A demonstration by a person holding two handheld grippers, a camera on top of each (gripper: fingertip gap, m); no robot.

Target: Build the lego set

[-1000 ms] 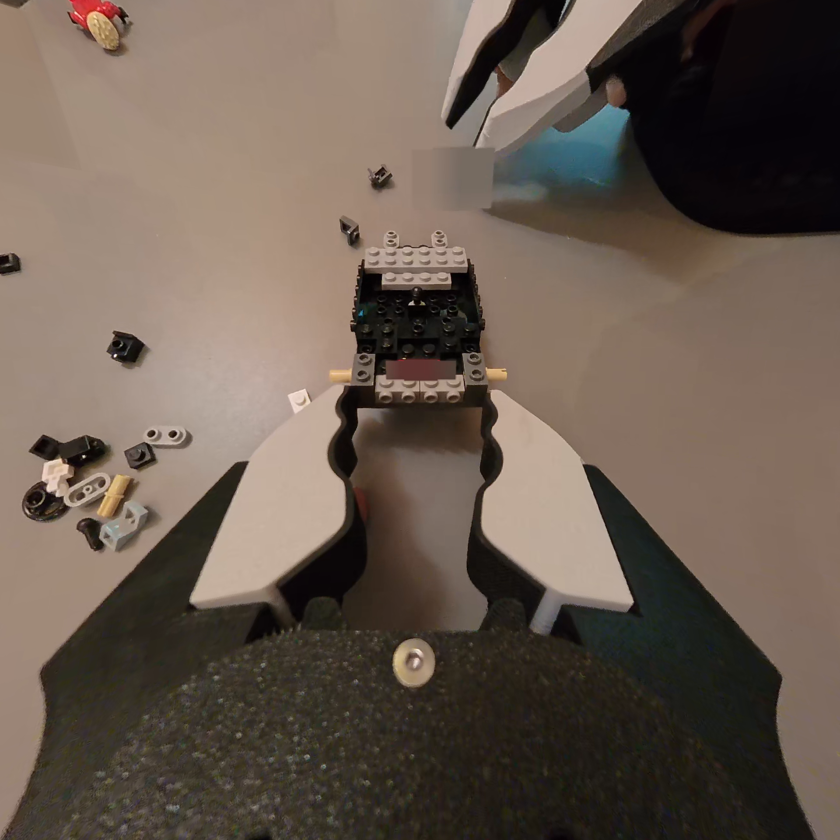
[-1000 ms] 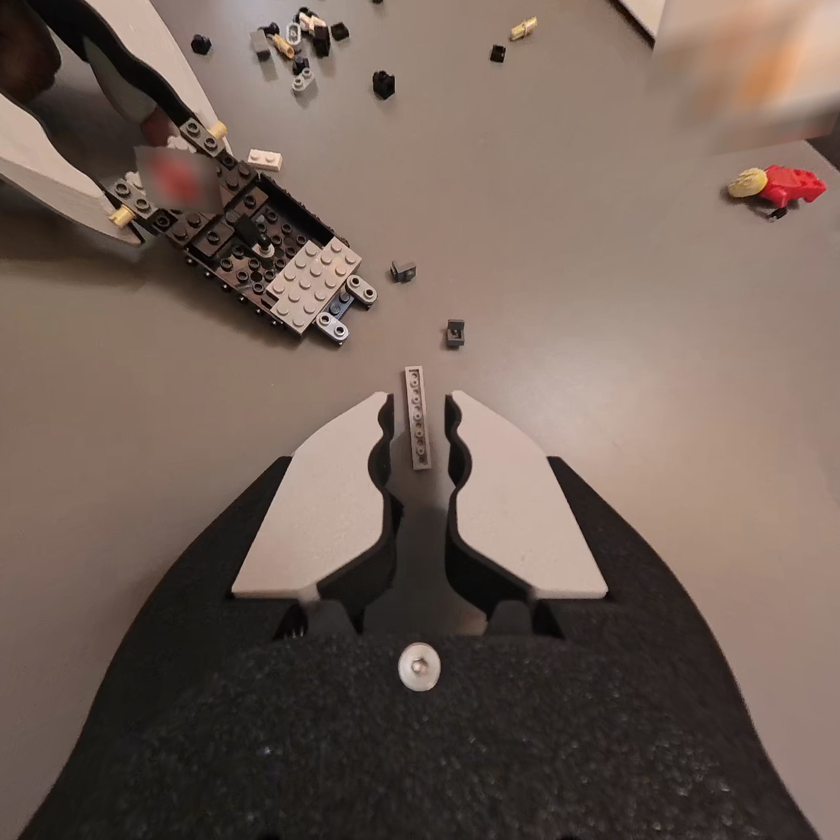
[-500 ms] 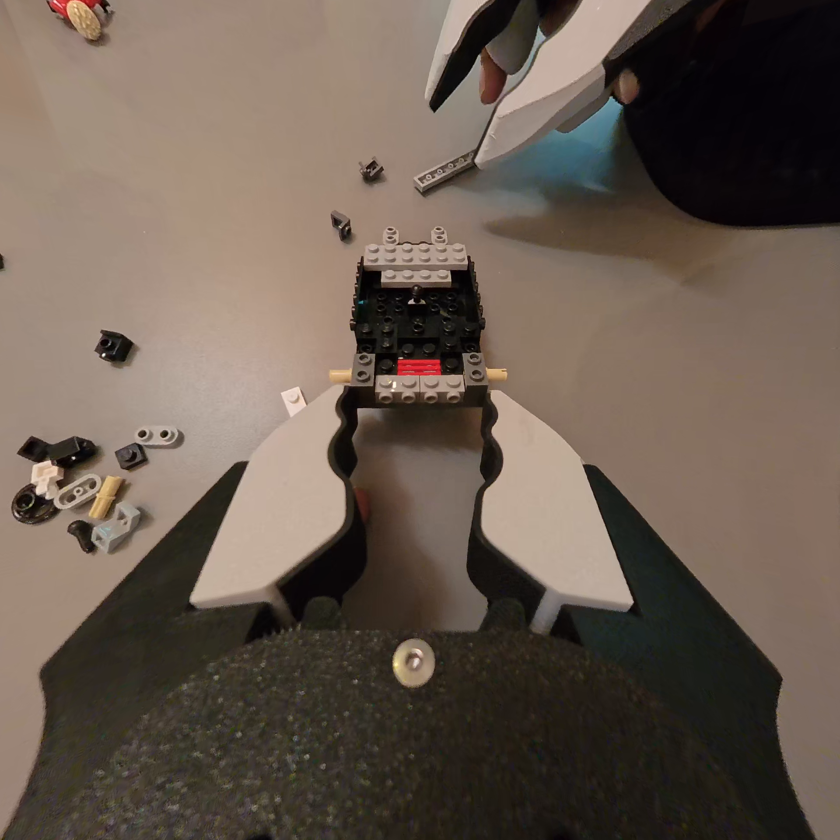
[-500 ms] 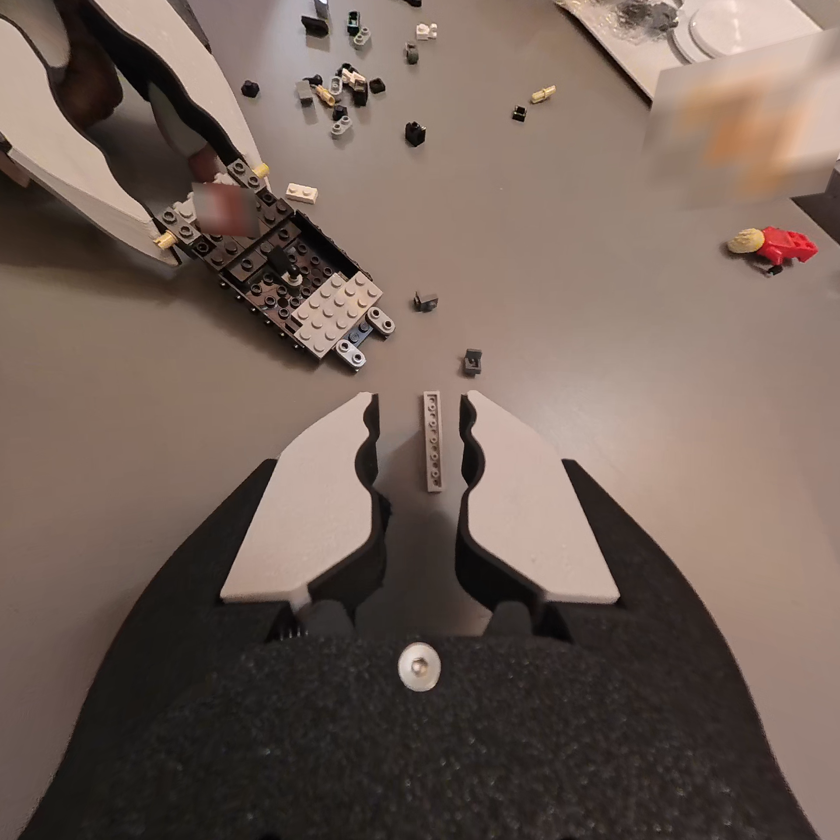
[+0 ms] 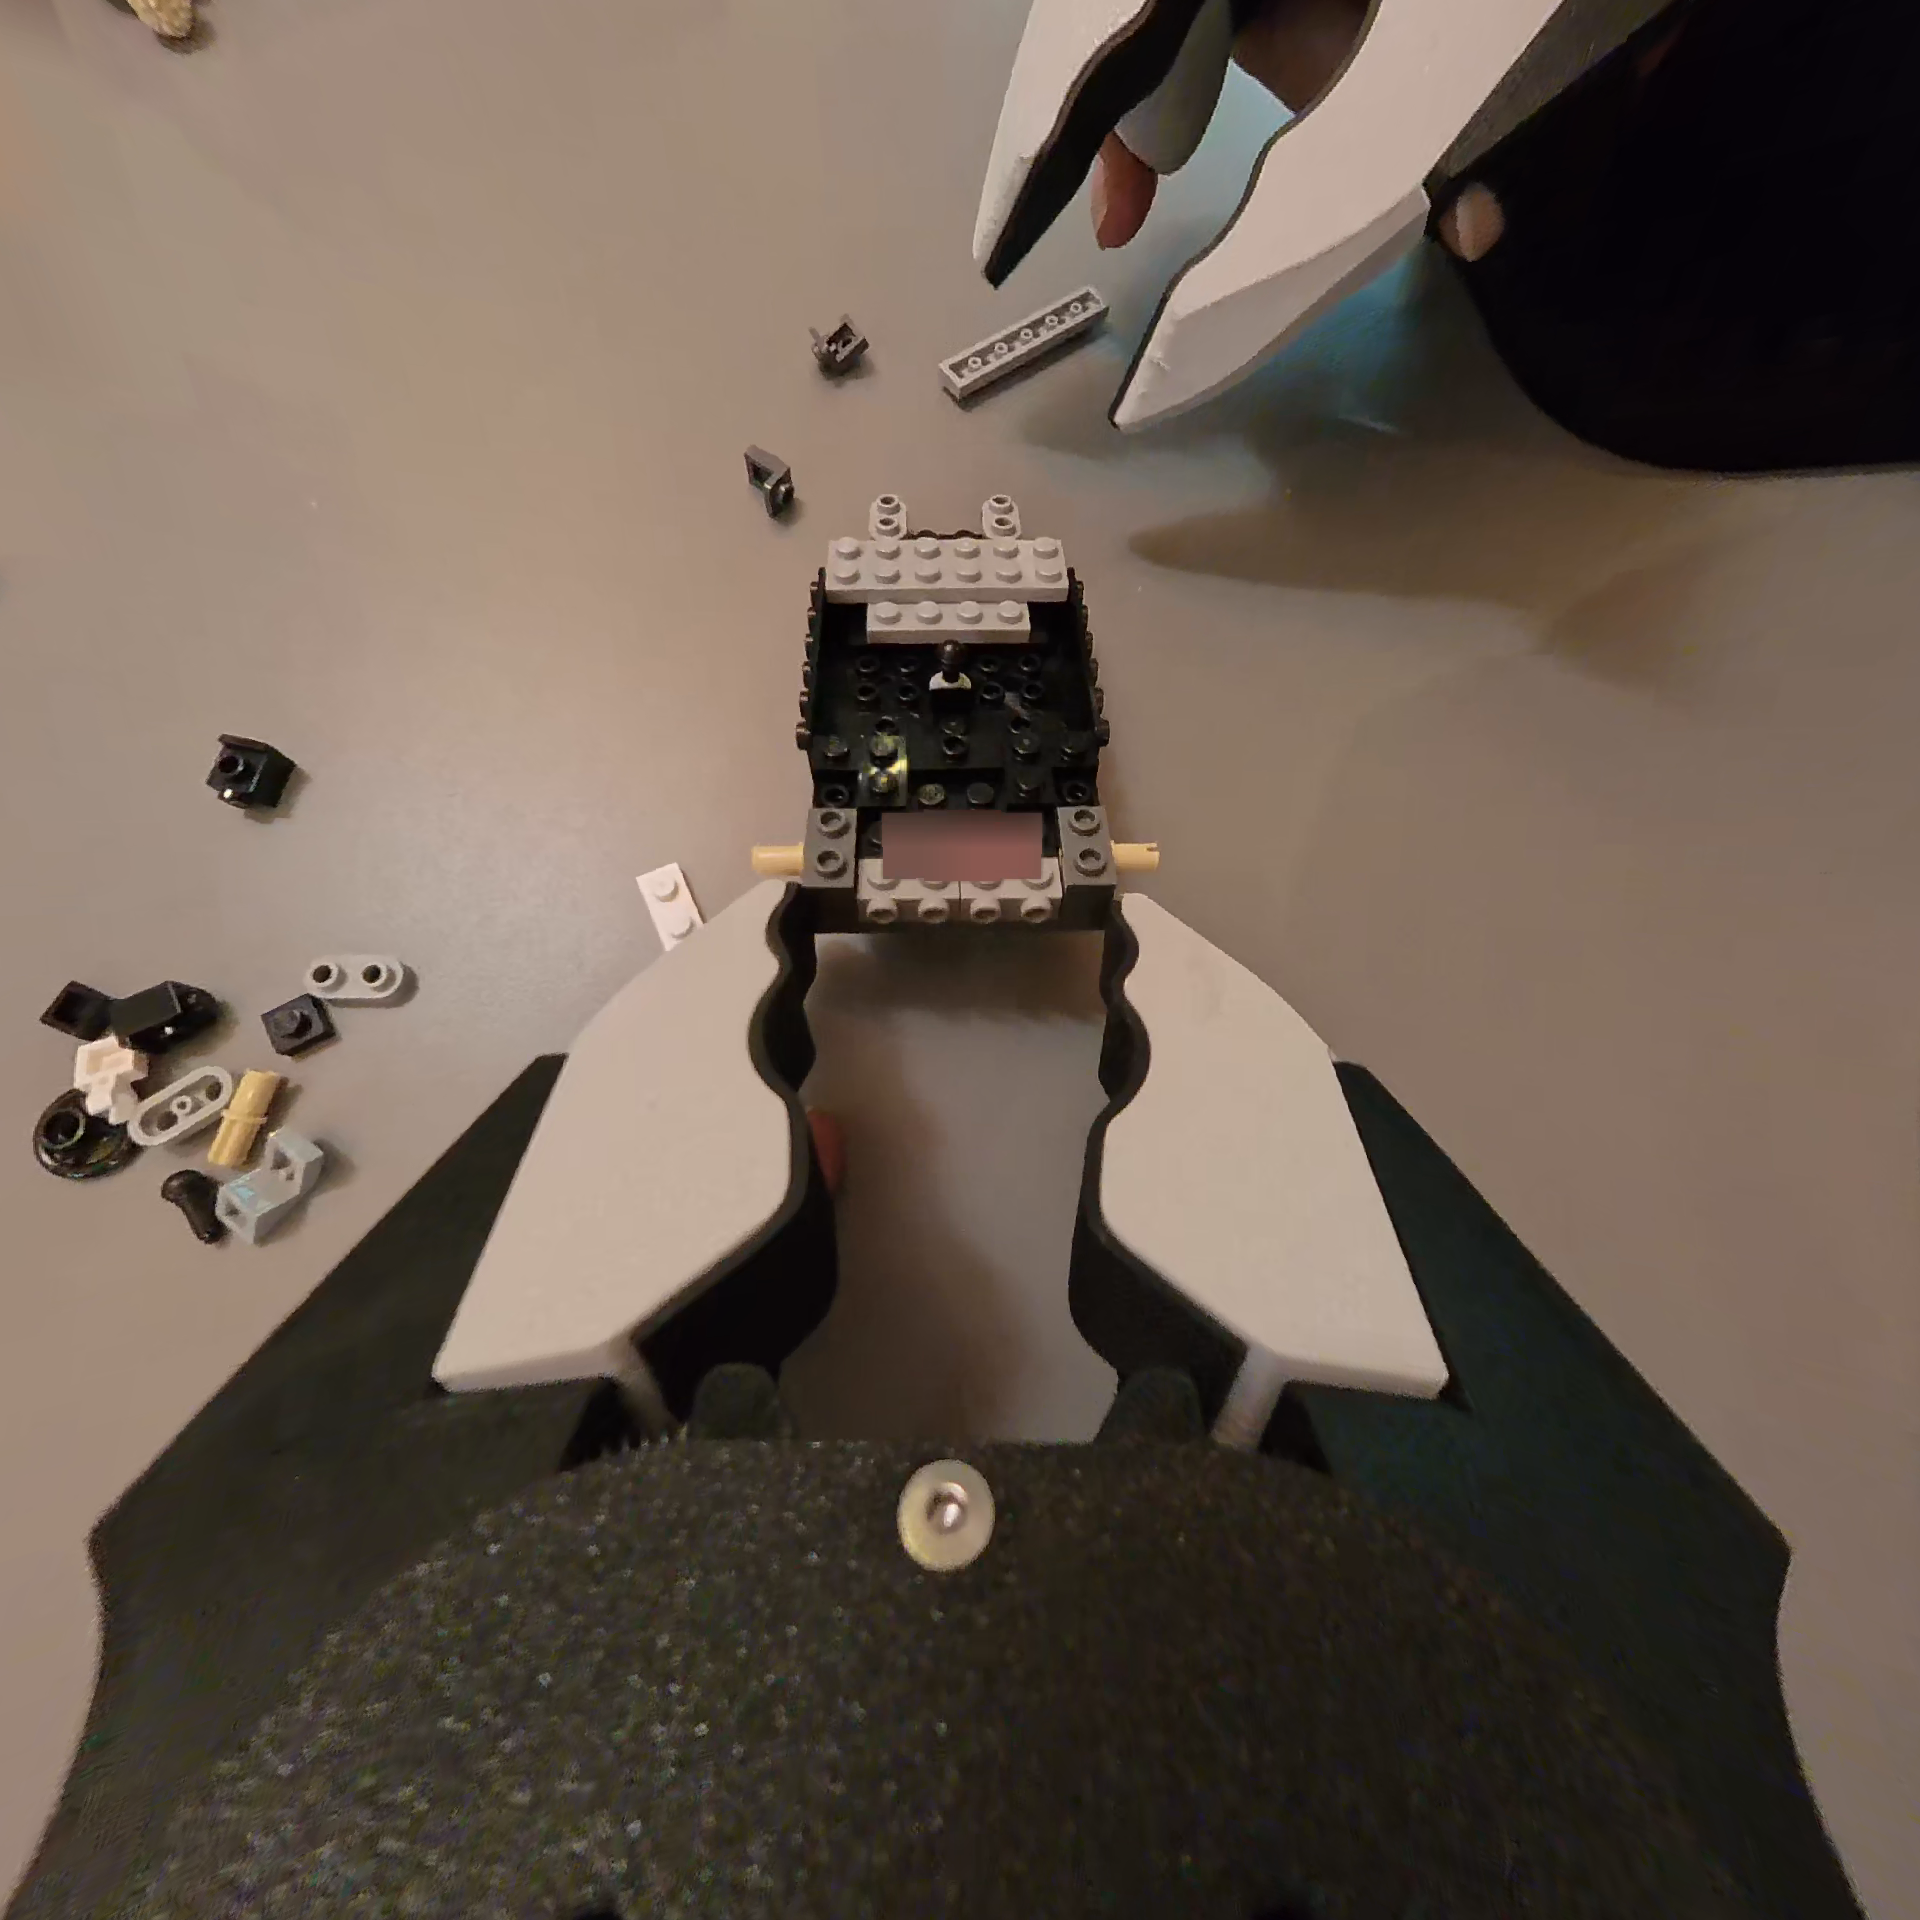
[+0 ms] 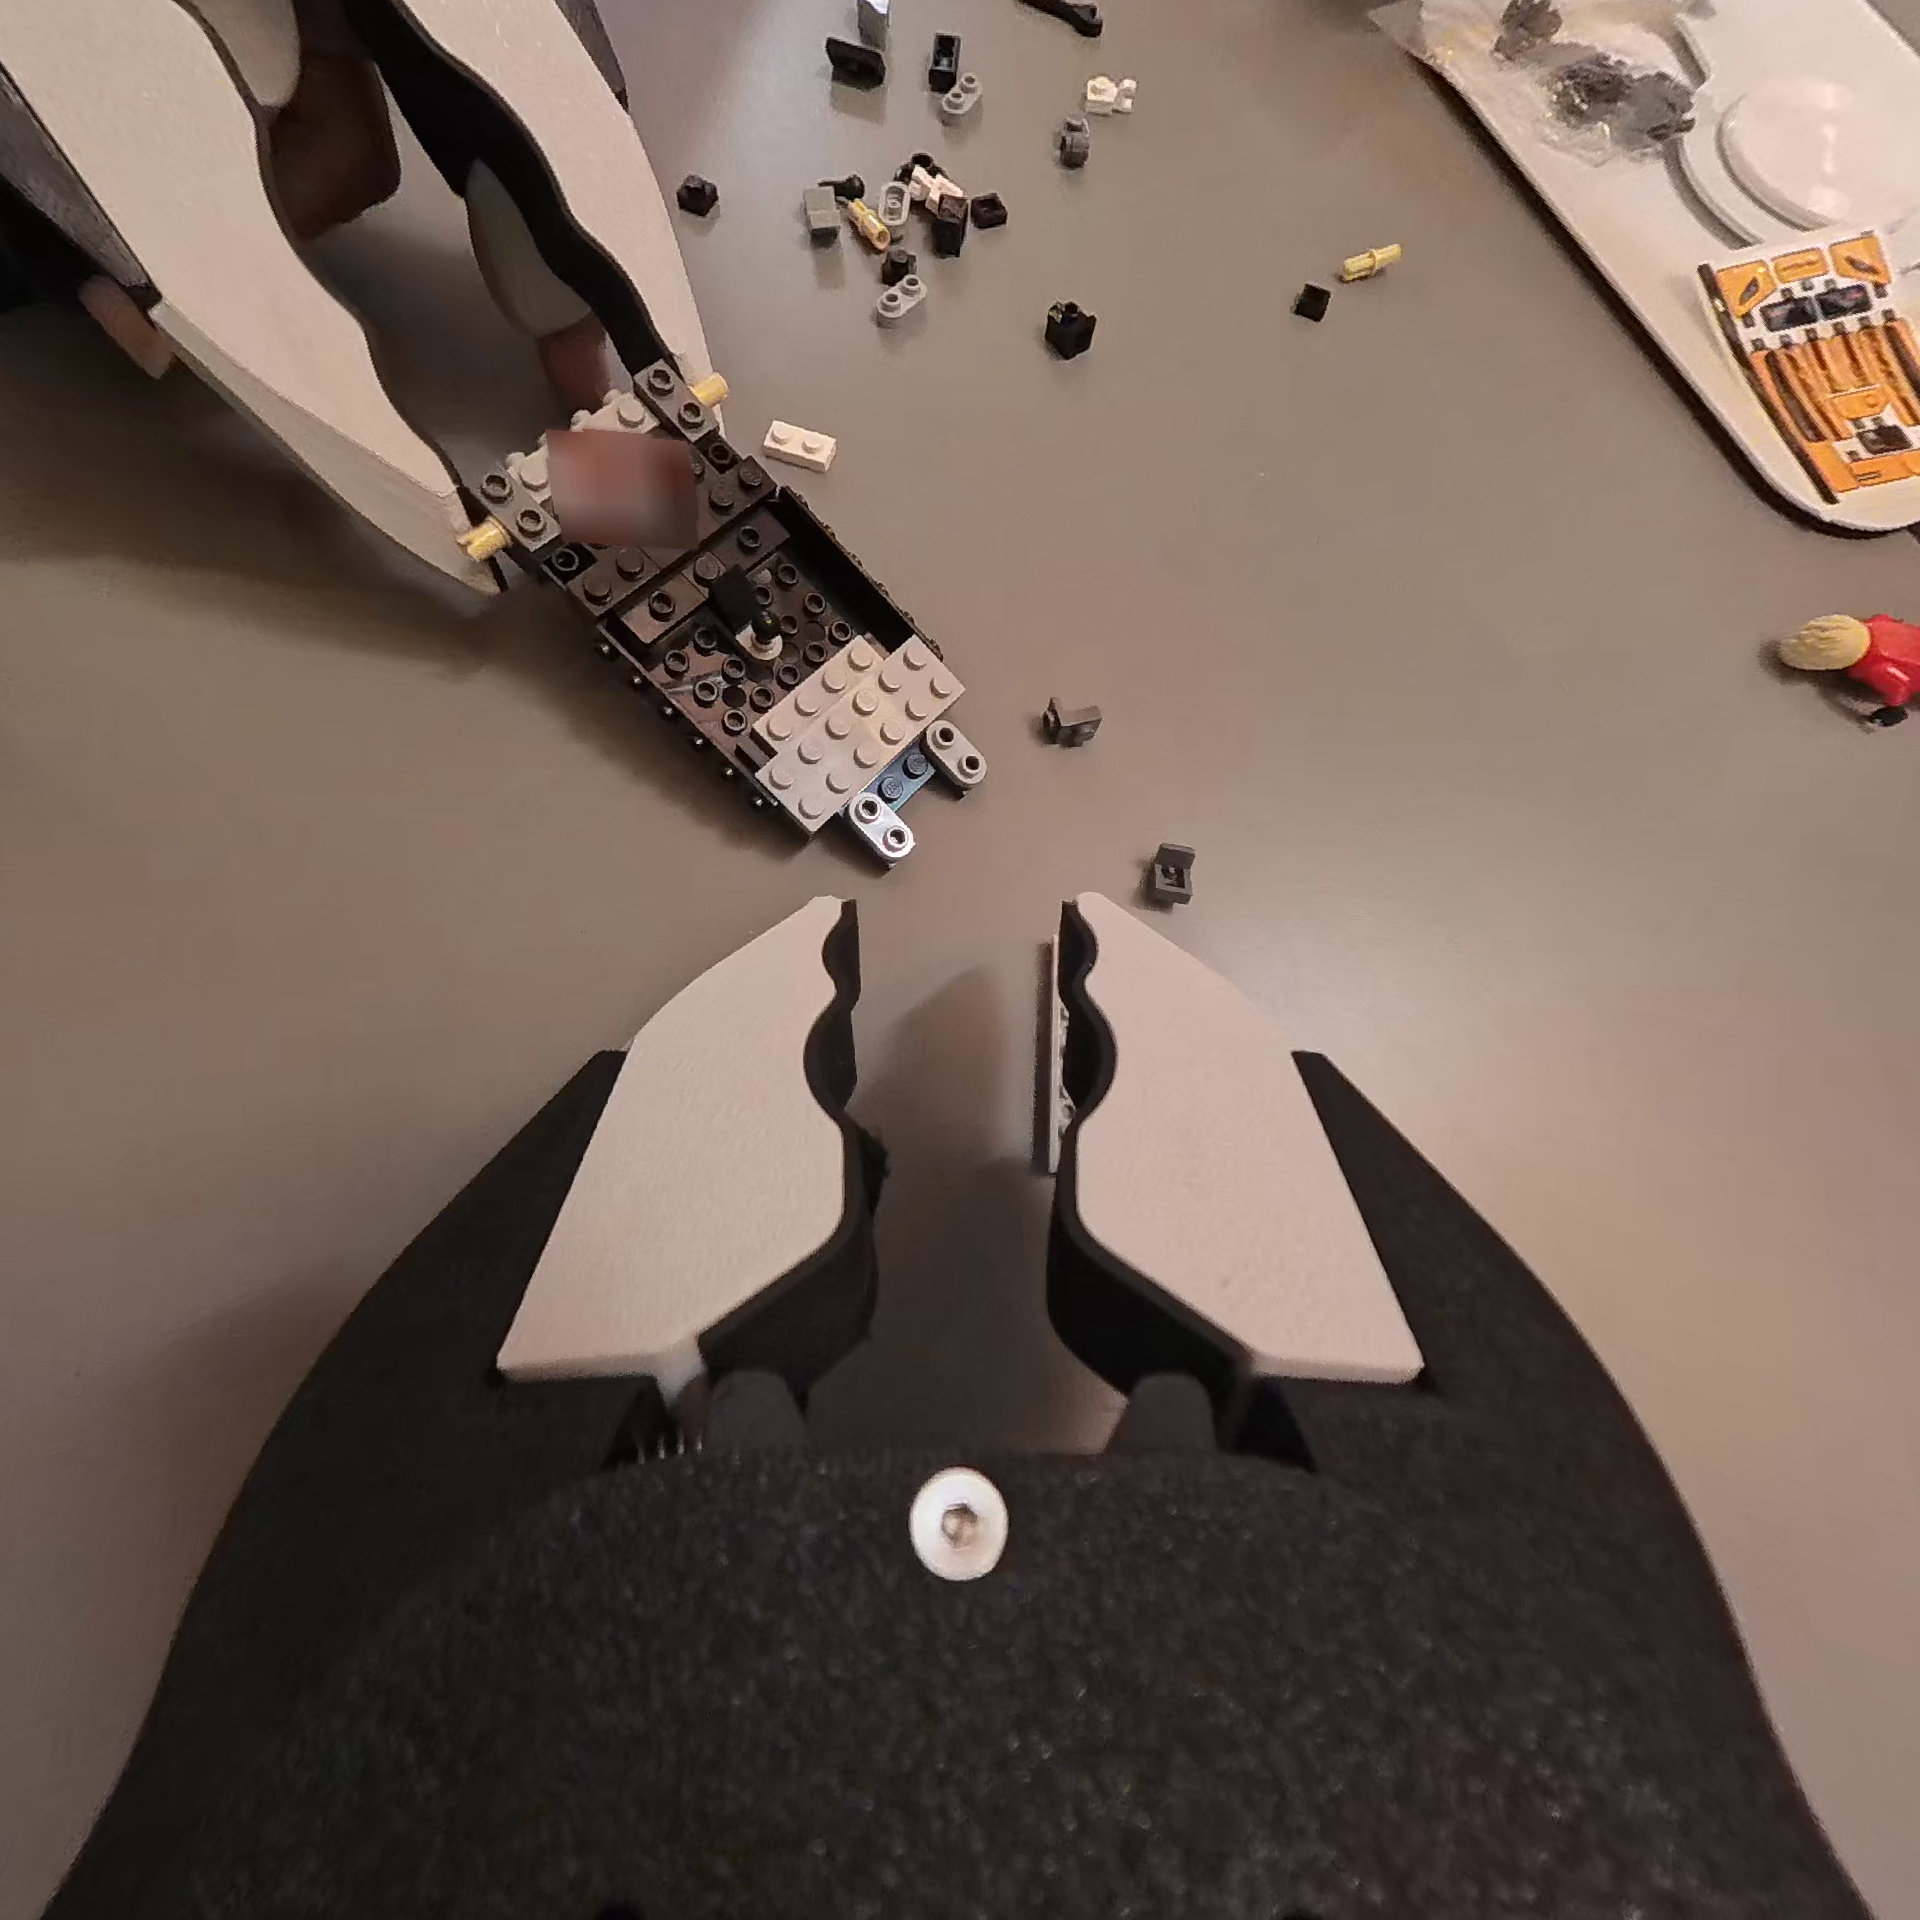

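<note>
Looks like a hobby/build desk, room type can't tell: smooth grey-brown tabletop (image 6: 1455, 935) w/ a half-built black and grey brick chassis (image 6: 769, 665) on it, small loose plastic pieces (image 6: 914, 218) scattered beyond it, orange sticker sheet (image 6: 1813, 364) far right of it

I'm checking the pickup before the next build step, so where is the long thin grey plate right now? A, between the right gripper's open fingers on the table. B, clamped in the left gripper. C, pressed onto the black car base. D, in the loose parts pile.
A: the long grey plate lies flat on the table between the spread fingers of the right gripper, apart from the car base.
</note>
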